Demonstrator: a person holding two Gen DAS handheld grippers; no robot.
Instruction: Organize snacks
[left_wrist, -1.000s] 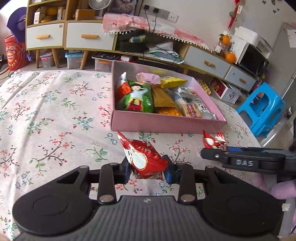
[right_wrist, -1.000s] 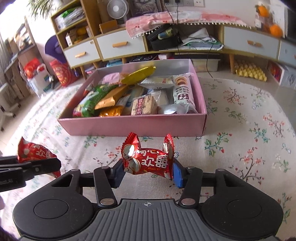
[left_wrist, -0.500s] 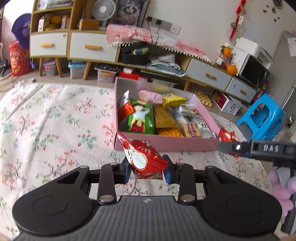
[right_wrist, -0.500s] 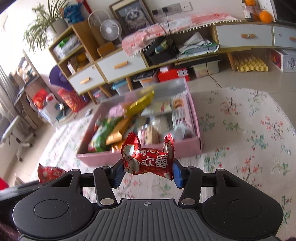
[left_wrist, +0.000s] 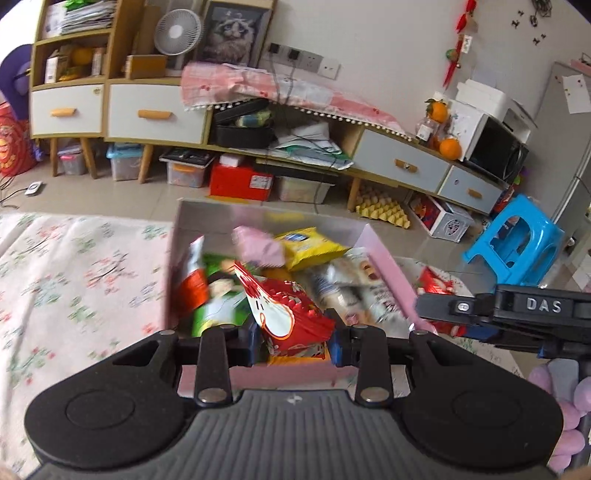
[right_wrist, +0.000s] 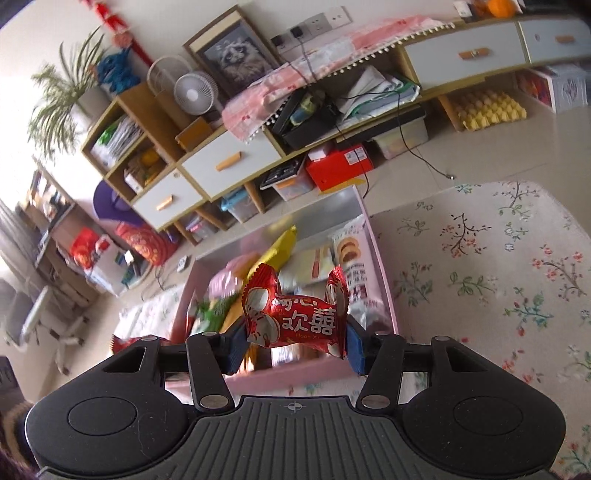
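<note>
Your right tool (right_wrist: 293, 345) grips a red candy pack (right_wrist: 295, 317) with the white words "欢囍" and small letters "Huan Xi" on it. Your left tool (left_wrist: 293, 341) is clenched on another red snack pack (left_wrist: 286, 314) with a white picture. Both packs hang just above the near end of the pink box (left_wrist: 388, 266). In the box lie a yellow bag (left_wrist: 310, 245), a green bag (left_wrist: 218, 302) and more snacks. Right of the box, the other tool's arm (left_wrist: 517, 308) reads "DAS". The box sits on a flowery cloth (right_wrist: 498, 258).

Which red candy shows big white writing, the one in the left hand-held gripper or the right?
The right hand-held gripper's red candy; the left one's shows a white picture instead.
</note>
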